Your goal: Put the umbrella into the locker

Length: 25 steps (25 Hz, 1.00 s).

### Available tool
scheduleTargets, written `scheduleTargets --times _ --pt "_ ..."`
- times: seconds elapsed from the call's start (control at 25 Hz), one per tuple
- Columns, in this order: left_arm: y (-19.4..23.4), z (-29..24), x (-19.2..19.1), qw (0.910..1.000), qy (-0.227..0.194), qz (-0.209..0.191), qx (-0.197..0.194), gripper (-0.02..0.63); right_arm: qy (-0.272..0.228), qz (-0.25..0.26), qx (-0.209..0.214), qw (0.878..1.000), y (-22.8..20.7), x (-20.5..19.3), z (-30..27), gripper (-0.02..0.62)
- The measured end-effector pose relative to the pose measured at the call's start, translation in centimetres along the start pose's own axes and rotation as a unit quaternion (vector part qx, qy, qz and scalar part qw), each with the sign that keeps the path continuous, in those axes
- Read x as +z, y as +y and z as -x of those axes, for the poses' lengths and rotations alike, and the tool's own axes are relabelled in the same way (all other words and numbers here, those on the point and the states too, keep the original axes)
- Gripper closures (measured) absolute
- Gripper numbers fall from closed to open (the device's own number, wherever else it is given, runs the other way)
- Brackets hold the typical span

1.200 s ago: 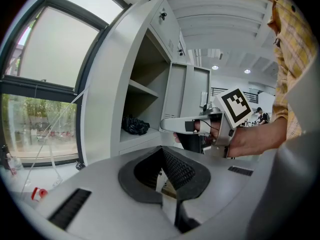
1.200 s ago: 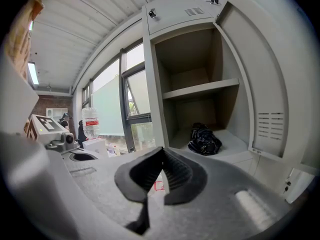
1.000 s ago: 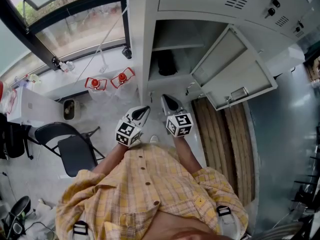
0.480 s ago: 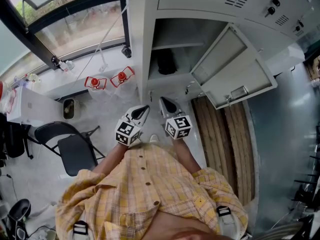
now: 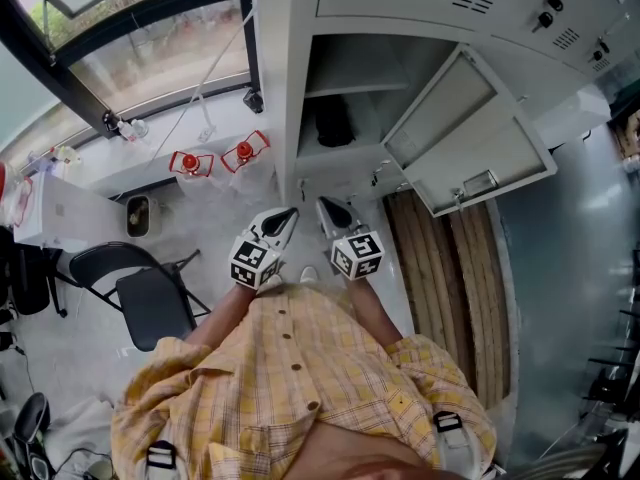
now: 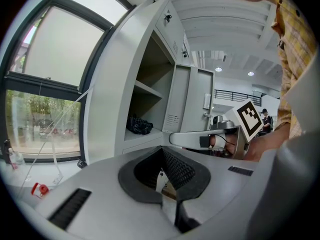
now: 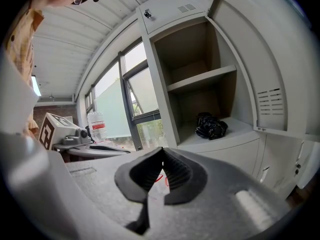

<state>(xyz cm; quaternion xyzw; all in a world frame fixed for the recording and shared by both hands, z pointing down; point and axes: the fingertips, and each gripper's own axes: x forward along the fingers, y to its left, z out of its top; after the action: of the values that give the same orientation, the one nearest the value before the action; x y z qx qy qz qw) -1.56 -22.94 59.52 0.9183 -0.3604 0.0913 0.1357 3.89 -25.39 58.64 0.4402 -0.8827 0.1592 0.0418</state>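
On the grey steel locker's (image 7: pixel 162 91) lower shelf the bunched black umbrella (image 7: pixel 211 126) lies ahead, nearest your right gripper (image 7: pixel 161 155); it and your left gripper (image 6: pixel 161 157) are closed, empty.

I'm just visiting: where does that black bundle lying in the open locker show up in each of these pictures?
Head view: the black bundle sits upper middle, inside the open locker.
Left gripper view: left of centre, on the locker floor.
Right gripper view: right of centre, on the locker floor.
Shared landmark: the shelf just above it.
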Motion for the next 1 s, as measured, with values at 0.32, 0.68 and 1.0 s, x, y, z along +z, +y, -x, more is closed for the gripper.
scheduleTargets --times 0.32,0.68,1.0 --pt "0.22 0.01 0.16 1.0 -0.007 0.003 -0.001 0.603 0.005 0.002 -0.001 1.0 0.15 -0.54 -0.03 0.598" --pt "0.52 -0.07 -0.03 1.0 -0.005 0.002 0.006 0.603 0.007 0.0 0.0 1.0 0.19 -0.72 0.11 0.598" --pt "0.63 -0.01 0.09 0.9999 -0.007 0.005 0.011 0.603 0.006 -0.001 0.0 1.0 0.17 -0.75 0.2 0.598"
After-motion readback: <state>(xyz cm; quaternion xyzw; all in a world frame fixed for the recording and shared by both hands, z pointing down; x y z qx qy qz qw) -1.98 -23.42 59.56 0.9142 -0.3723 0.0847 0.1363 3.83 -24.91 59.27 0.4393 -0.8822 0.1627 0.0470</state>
